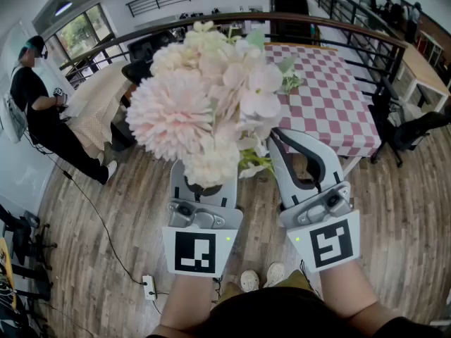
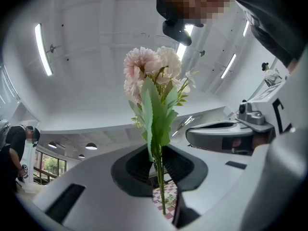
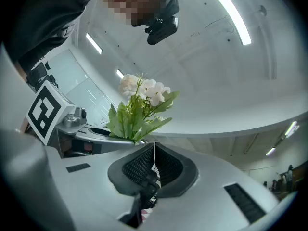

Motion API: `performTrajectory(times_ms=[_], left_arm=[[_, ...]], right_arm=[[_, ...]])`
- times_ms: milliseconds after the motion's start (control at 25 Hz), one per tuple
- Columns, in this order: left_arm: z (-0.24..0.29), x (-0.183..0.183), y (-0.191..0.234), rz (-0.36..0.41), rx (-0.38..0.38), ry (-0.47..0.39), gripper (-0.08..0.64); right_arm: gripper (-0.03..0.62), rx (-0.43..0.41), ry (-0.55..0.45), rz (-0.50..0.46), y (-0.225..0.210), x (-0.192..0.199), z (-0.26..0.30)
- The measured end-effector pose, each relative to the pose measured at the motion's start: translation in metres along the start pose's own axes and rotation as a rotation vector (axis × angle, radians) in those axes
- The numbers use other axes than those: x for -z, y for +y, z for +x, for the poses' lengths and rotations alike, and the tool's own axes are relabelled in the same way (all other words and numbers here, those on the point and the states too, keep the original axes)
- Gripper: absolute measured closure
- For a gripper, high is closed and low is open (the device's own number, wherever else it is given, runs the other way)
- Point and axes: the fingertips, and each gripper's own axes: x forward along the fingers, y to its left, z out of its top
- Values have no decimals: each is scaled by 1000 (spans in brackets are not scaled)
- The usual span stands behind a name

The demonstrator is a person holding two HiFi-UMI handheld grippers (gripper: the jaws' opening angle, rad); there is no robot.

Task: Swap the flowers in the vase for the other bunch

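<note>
While the bunch (image 1: 190, 111) is pinched by its stems in the left tool (image 2: 160, 165), aloft short of the counter's (image 1: 331, 104) near edge, it should be kept upright; the right tool (image 3: 154, 153) is pressed together, empty.

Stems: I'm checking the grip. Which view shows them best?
Left gripper view: the stems run pinched between its jaws. Head view hides them behind the blooms; right gripper view shows only leaves and blooms.
</note>
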Motion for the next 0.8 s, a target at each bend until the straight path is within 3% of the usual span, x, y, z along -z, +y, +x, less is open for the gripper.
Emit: performTrajectory(times_ms=[800], left_arm=[[11,13,-9,-11,-13,21,495]], right_arm=[[558,7,0,34,-22,11,-5]])
